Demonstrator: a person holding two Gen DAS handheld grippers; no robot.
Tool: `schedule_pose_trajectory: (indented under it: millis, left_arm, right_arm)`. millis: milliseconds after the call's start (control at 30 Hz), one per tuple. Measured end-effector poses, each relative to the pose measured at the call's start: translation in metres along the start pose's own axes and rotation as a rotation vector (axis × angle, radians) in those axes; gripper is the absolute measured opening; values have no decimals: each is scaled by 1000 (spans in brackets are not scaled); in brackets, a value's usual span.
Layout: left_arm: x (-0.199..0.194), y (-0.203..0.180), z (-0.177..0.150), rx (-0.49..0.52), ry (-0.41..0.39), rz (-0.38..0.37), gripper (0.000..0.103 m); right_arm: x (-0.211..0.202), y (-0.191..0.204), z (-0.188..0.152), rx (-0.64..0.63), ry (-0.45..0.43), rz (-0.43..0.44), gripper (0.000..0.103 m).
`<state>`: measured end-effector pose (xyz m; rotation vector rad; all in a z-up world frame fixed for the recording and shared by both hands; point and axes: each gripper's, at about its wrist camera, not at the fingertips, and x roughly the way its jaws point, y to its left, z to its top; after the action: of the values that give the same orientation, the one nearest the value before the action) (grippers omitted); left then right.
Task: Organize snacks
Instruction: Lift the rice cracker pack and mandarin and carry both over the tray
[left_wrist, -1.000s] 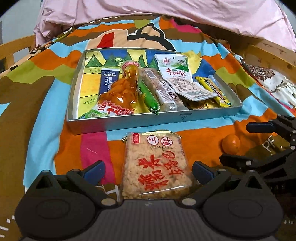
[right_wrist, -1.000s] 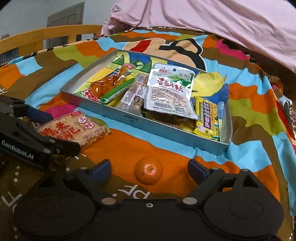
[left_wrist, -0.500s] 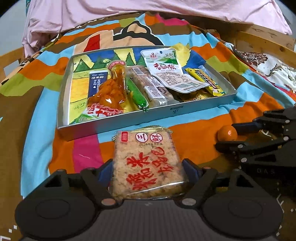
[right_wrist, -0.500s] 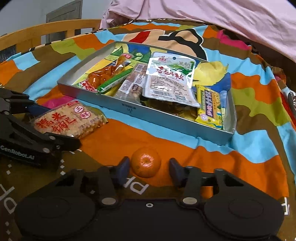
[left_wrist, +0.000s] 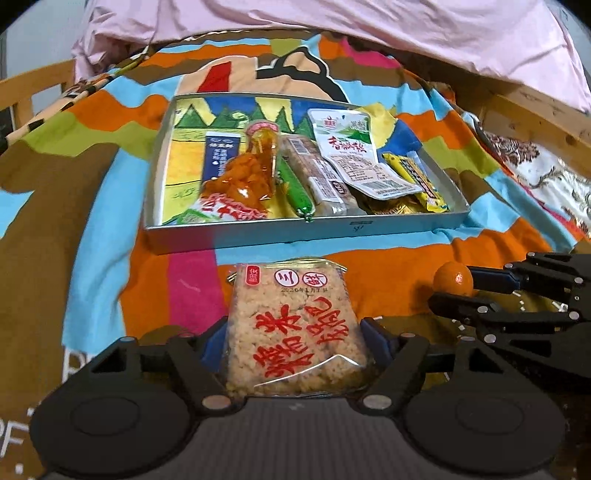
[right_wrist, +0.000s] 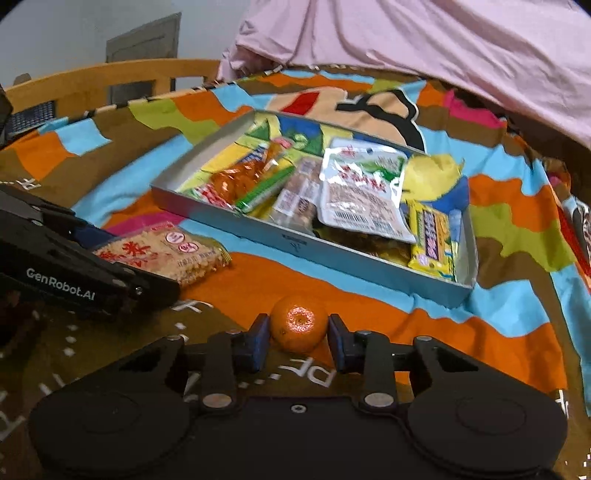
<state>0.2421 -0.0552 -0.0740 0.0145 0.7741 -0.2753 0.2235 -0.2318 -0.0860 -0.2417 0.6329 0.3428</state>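
My left gripper is shut on a rice cracker pack with red characters, held just in front of the metal tray. My right gripper is shut on a small orange mandarin, which also shows in the left wrist view. The tray holds several snack packs: an orange jelly bag, a green sausage, a white-green pouch and a yellow bar. The cracker pack shows in the right wrist view between the left gripper's fingers.
Everything lies on a bed with a colourful patchwork blanket. A pink duvet is bunched at the far end. A wooden bed rail runs along the left, and another along the right.
Both grippers closed: the left on the rice cracker pack, the right on the mandarin. Both moved slightly toward the tray.
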Motion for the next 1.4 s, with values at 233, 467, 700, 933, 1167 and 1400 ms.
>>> schedule_pose_trajectory:
  millis: [233,467,700,933,1167,1400]
  left_arm:
    - [-29,6,-5,-50,-11,-6,77]
    - [-57,15,-20,-119,-13,-7,77]
    - [-75,25,-20,-174,-58,9,77]
    - [-79,32,1,-171,-142,17,77]
    - [-73,39,31,-170,-227,16,77]
    - [-55,51,73,-157,-296,10,77]
  right_arm:
    - [-18,9,4,4,-43,21,36]
    - [-31,22,5,-15,-59,53,36]
    - [-32,28,13,-30,-75,67,36]
    - [-28,31,35,-51,-104,70,36]
    - [-24,23,72,-69,-176,67,36]
    - [-4,11,120,-130,-237,40,36]
